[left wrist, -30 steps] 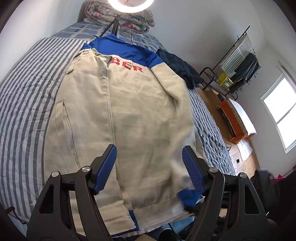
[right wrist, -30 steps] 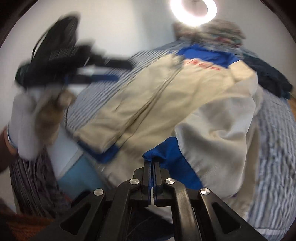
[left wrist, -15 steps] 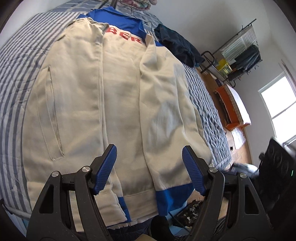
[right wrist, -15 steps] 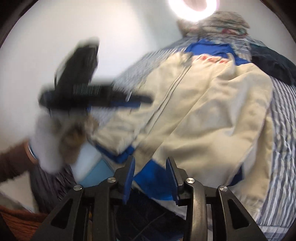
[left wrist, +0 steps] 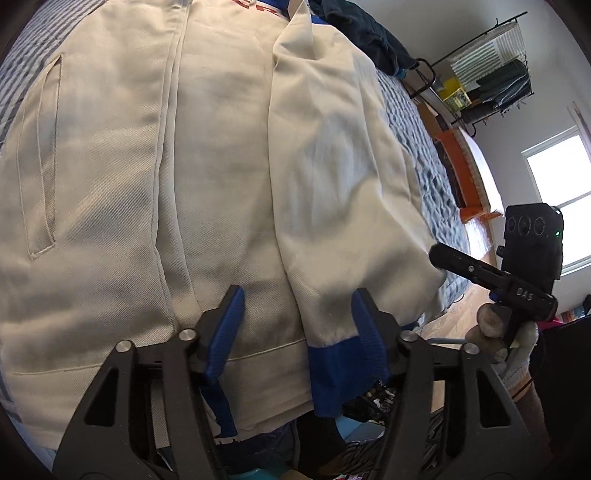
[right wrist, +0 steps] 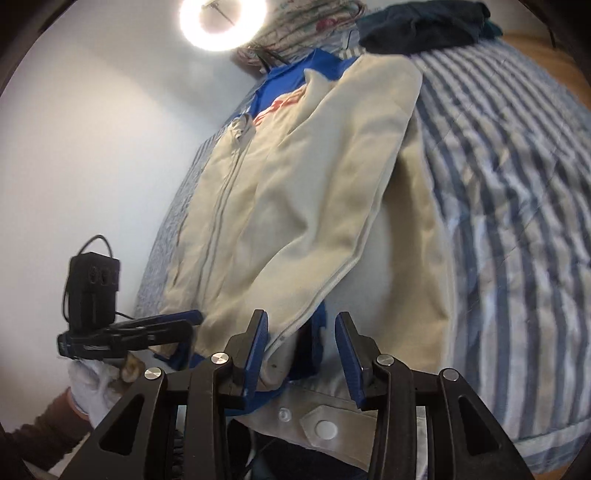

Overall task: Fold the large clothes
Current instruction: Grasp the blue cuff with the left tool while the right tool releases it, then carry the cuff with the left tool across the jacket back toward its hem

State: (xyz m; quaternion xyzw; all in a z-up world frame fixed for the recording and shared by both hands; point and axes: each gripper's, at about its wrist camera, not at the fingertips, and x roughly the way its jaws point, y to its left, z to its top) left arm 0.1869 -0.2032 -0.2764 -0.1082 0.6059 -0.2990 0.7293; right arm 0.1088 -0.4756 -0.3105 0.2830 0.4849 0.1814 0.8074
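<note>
jacket (left wrist: 221,166): flat on the striped bed (right wrist: 517,184), ahead of both grippers
done: one sleeve (left wrist: 332,206) laid over the front
left: body folds, I'd judge
left gripper (left wrist: 295,328): fingers apart, holding nothing, over the hem
right gripper (right wrist: 301,350): fingers apart, empty, at the blue cuff (right wrist: 314,347)

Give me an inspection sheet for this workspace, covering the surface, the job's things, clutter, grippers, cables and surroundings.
Surface: bed with striped bedding.
Job's things: cream jacket lying flat, zip front up, blue collar end far; one sleeve folded over the body, its blue cuff at the near hem.
Clutter: dark garment and a folded quilt at the far end of the bed.
Grippers: left gripper open over the hem; right gripper open at the jacket's near edge. Neither holds cloth.
Cables: thin wire looping from the left gripper's camera block.
Surroundings: ring light, clothes rack, window.
</note>
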